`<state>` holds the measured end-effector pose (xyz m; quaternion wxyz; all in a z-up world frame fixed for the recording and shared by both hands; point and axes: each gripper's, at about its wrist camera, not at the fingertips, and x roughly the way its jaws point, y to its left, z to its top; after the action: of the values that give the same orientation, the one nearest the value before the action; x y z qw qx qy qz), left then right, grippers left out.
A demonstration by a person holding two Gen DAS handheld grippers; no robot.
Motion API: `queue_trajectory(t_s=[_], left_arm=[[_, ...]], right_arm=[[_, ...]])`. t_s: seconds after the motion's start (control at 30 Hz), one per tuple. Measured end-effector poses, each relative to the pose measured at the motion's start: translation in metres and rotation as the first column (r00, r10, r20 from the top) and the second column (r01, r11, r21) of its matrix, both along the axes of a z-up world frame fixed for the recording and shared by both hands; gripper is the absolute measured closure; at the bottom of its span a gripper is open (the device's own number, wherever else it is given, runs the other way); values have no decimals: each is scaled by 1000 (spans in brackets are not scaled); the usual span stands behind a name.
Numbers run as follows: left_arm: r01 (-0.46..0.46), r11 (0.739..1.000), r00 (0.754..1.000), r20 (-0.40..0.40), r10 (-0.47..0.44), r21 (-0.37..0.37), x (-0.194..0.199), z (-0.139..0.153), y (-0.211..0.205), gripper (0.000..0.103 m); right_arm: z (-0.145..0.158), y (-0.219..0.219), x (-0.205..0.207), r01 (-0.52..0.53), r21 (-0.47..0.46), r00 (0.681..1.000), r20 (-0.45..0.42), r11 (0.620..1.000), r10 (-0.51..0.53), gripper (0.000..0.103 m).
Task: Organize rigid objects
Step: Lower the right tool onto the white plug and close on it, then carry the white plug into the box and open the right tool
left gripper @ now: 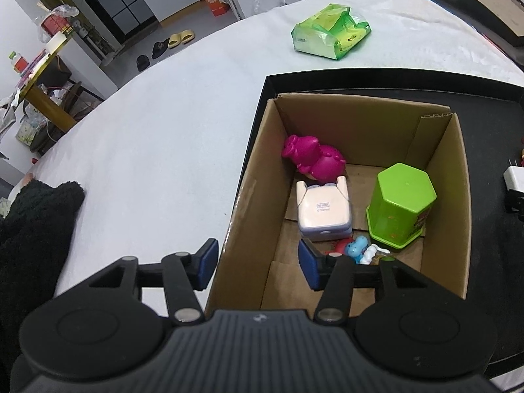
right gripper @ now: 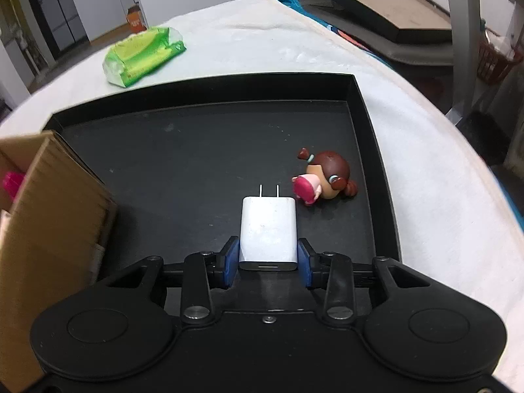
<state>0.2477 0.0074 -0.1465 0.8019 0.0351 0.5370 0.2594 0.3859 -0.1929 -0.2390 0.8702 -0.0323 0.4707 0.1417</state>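
My right gripper (right gripper: pixel 268 262) is shut on a white plug charger (right gripper: pixel 268 229) held over the black tray (right gripper: pixel 203 150), prongs pointing away; it also shows in the left wrist view (left gripper: pixel 513 178). A brown-haired doll figure (right gripper: pixel 324 177) lies on the tray beside it. My left gripper (left gripper: pixel 258 262) is open, its jaws astride the left wall of the cardboard box (left gripper: pixel 258 177). In the box lie a magenta toy (left gripper: pixel 311 157), a white cube toy (left gripper: pixel 322 211), a green hexagonal container (left gripper: pixel 401 204) and small blue-and-white figures (left gripper: pixel 358 250).
A green plastic packet (left gripper: pixel 330 31) lies on the white tablecloth beyond the tray, also in the right wrist view (right gripper: pixel 142 54). A black fuzzy item (left gripper: pixel 36 216) sits at the left. The box corner (right gripper: pixel 49 216) stands left of my right gripper.
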Motion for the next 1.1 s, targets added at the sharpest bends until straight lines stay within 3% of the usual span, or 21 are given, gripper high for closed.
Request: queue_trajectory(t_s=[0.53, 0.9, 1.1], left_arm=[[-14, 999, 1000, 21, 14, -33, -14, 2, 17, 51], [-23, 998, 999, 30, 25, -63, -24, 3, 30, 51], [-4, 998, 1000, 20, 5, -60, -23, 4, 32, 51]], right_arm=[[42, 13, -18, -70, 46, 992, 105, 997, 64, 67], [76, 20, -27, -113, 129, 975, 208, 985, 84, 67], [91, 38, -38, -197, 159, 953, 262, 968, 151, 67]])
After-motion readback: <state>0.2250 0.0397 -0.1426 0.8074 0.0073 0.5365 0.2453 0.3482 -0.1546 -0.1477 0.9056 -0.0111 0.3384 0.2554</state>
